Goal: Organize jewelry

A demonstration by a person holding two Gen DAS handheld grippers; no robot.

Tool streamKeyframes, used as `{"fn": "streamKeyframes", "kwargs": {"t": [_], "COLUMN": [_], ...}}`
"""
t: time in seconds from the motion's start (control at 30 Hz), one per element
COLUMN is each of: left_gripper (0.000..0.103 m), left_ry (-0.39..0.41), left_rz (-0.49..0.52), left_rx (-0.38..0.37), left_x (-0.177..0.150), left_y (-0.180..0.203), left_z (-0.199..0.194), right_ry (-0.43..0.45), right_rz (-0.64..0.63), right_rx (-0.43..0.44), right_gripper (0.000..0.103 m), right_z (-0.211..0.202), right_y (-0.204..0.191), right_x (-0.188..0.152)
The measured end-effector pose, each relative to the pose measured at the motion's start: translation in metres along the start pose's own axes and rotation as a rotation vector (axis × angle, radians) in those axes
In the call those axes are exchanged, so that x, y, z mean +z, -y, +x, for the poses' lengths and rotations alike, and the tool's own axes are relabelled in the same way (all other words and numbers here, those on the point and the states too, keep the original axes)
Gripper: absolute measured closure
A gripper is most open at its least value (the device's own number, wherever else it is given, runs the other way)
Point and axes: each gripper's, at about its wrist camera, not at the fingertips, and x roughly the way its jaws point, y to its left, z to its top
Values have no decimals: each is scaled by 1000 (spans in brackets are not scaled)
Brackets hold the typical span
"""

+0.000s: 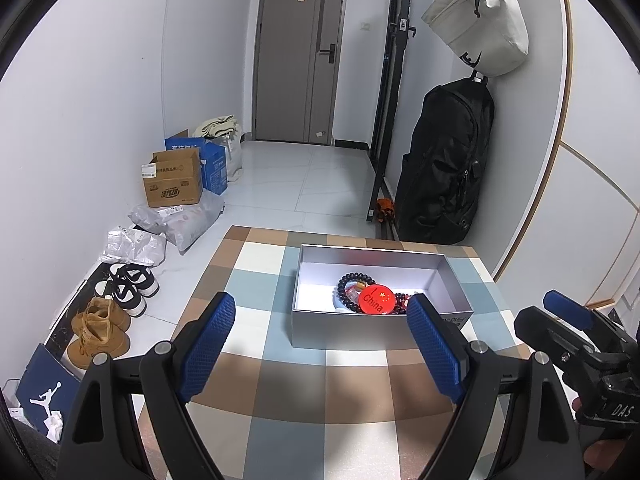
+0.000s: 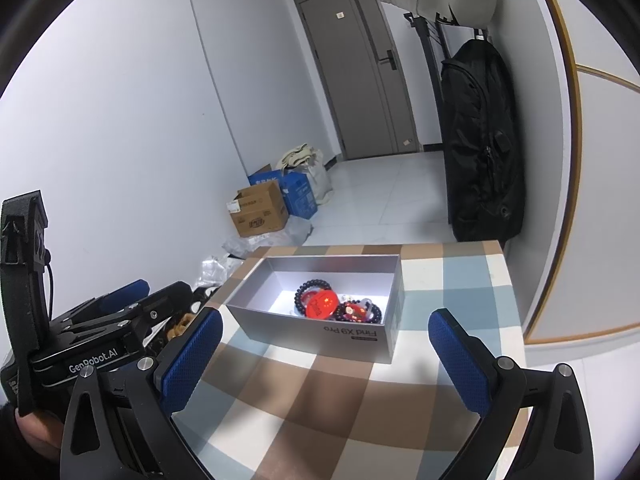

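Note:
A grey open box point(image 1: 344, 330) point(image 2: 280, 326) stands on the checked tablecloth point(image 1: 328, 396) point(image 2: 320, 392). Inside it lie dark bead bracelets point(image 1: 349, 281) point(image 2: 310, 283), a red round badge point(image 1: 376, 299) point(image 2: 321, 303) with a flag, and other small pieces. My left gripper point(image 1: 322, 314) hangs open in front of the box, nothing between its blue pads. My right gripper point(image 2: 328, 330) is open too, just short of the box's near wall, empty. In the left wrist view the right gripper point(image 1: 568, 312) shows at the right edge; in the right wrist view the left gripper point(image 2: 124, 296) shows at the left.
The table's left edge drops to a floor with shoes point(image 1: 108, 320), plastic bags point(image 1: 180, 220) and cardboard boxes point(image 1: 174, 182) point(image 2: 260, 210). A black backpack point(image 1: 444, 164) point(image 2: 480, 144) hangs by the wall past the table's far right corner, a white bag point(image 1: 480, 20) above it.

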Motion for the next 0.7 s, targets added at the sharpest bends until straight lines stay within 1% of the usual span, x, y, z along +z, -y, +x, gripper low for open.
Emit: {"fn": "streamKeyframes", "kwargs": {"t": [0.53,0.7], "left_gripper": [19,19], "left_ry": [-9,-3], "left_rz": [2,23], "left_rx": [-8,-2], "left_x": [-3,-3], "left_y": [1,3], "left_z": [1,1], "right_ry": [-9,-10], "right_rz": [2,4], "right_rx": [-4,-3], "right_gripper": [0,0], "right_z": [0,0], "right_y": [1,1], "right_x": [0,1]}}
